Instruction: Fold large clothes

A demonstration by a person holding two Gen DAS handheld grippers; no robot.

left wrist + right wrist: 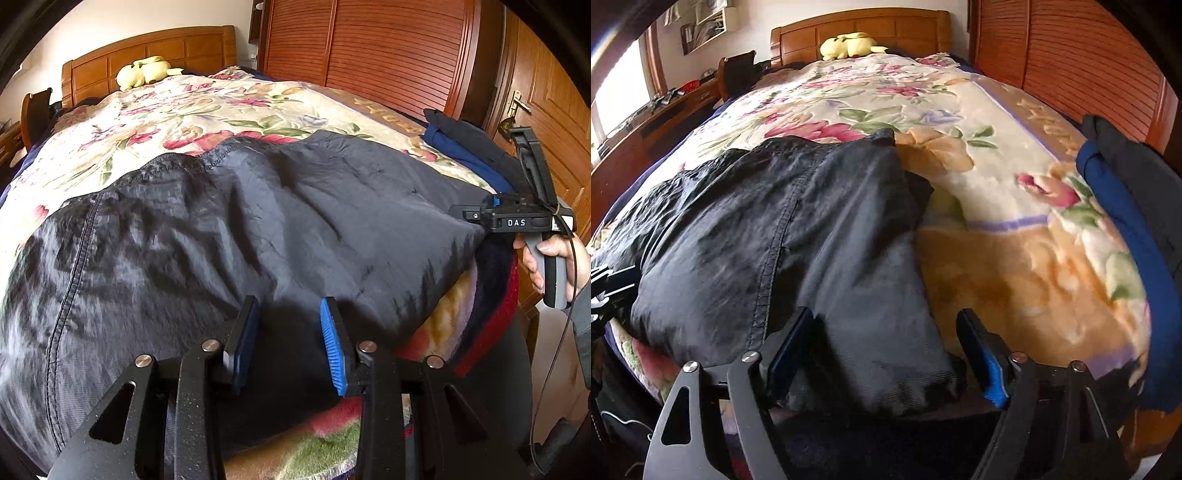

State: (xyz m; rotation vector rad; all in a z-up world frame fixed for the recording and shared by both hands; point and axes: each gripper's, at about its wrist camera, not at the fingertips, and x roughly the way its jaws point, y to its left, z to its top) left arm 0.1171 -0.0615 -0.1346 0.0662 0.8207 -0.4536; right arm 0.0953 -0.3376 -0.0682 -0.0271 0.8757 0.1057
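The jacket lay spread across the bed, flat for folding. Both the left gripper and the right gripper gaped wide at its near edge, likely lining up a pinch.

Dark, shiny garment — rumpled, seams showing — lies spread across the floral blanket.
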